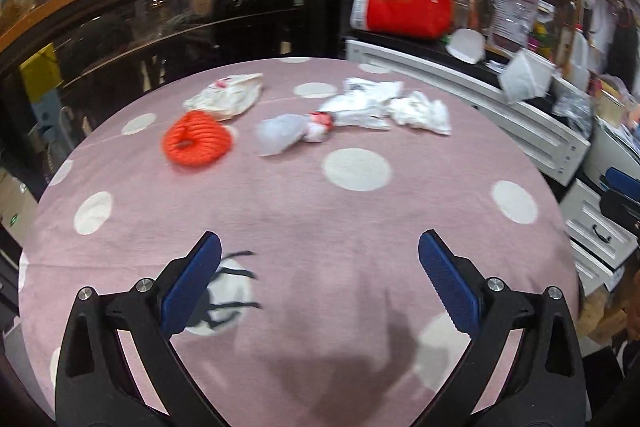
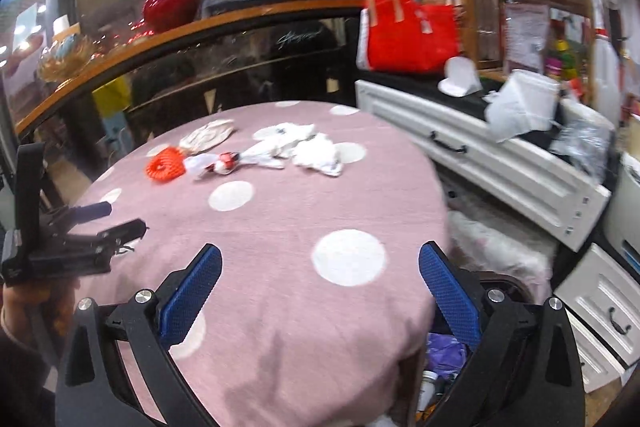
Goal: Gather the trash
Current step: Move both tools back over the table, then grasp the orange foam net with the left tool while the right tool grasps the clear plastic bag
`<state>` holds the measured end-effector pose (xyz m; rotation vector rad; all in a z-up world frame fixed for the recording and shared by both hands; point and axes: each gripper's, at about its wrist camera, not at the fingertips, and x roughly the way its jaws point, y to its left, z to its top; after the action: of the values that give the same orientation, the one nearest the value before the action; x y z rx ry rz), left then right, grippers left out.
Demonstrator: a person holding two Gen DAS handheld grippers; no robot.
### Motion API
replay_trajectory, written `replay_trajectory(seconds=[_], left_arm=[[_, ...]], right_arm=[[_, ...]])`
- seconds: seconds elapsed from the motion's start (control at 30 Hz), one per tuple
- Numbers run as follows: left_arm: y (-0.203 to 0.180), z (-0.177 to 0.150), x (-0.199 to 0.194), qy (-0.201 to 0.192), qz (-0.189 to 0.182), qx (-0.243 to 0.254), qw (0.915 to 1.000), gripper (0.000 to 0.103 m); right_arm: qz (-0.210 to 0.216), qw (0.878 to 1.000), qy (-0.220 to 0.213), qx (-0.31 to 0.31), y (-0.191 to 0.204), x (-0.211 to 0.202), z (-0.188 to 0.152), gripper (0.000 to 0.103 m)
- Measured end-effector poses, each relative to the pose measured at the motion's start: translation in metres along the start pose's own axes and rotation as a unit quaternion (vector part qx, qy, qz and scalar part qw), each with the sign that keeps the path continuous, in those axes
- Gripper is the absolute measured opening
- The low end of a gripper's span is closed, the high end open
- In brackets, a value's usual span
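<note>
On the round pink table (image 1: 280, 227) lie an orange net coil (image 1: 198, 143), a cream wrapper (image 1: 226, 97), a clear bag with a red tie (image 1: 288, 135) and crumpled white wrappers (image 1: 400, 105). The same trash shows in the right wrist view: the orange net coil (image 2: 165, 169) and the white wrappers (image 2: 308, 149). My left gripper (image 1: 320, 259) is open and empty over the near part of the table. My right gripper (image 2: 320, 263) is open and empty over the table's near right edge. The left gripper (image 2: 108, 221) also shows there at the left.
A bin with purple and other waste (image 2: 444, 371) stands below the table's right edge. White drawer cabinets (image 2: 500, 167) run along the right, with a red bag (image 2: 412, 35) on top. A glass counter (image 1: 160, 27) stands behind the table.
</note>
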<state>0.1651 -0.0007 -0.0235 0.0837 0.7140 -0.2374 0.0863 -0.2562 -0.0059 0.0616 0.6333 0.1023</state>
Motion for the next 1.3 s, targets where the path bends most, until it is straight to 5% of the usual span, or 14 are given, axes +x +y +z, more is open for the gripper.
replay_trajectory(seconds=[0.4, 0.87, 0.93, 1.0, 1.1, 1.23, 1.3], left_arm=[[0.094, 0.043, 0.066, 0.028, 0.06, -0.038, 0.9971, 0.097], [0.125, 0.086, 0.147, 0.068, 0.062, -0.034, 0.9952, 0.097], [0.125, 0.089, 0.152, 0.073, 0.056, -0.033, 0.9952, 0.092], [0.126, 0.089, 0.157, 0.084, 0.056, -0.032, 0.9944, 0.076], [0.128, 0.088, 0.158, 0.084, 0.057, -0.037, 0.9941, 0.062], [0.132, 0.087, 0.153, 0.077, 0.059, -0.048, 0.9942, 0.044], [0.133, 0.086, 0.149, 0.073, 0.058, -0.054, 0.9942, 0.036]], right_arm=[[0.068, 0.995, 0.051, -0.061, 0.05, 0.066, 0.036, 0.098], [0.121, 0.971, 0.108, -0.176, 0.122, 0.199, 0.088, 0.097], [0.12, 0.966, 0.117, -0.196, 0.133, 0.218, 0.092, 0.097], [0.115, 0.963, 0.125, -0.21, 0.142, 0.235, 0.095, 0.095], [0.114, 0.96, 0.141, -0.216, 0.147, 0.249, 0.093, 0.078], [0.114, 0.961, 0.149, -0.204, 0.144, 0.254, 0.089, 0.041], [0.12, 0.963, 0.149, -0.188, 0.139, 0.251, 0.09, 0.036]])
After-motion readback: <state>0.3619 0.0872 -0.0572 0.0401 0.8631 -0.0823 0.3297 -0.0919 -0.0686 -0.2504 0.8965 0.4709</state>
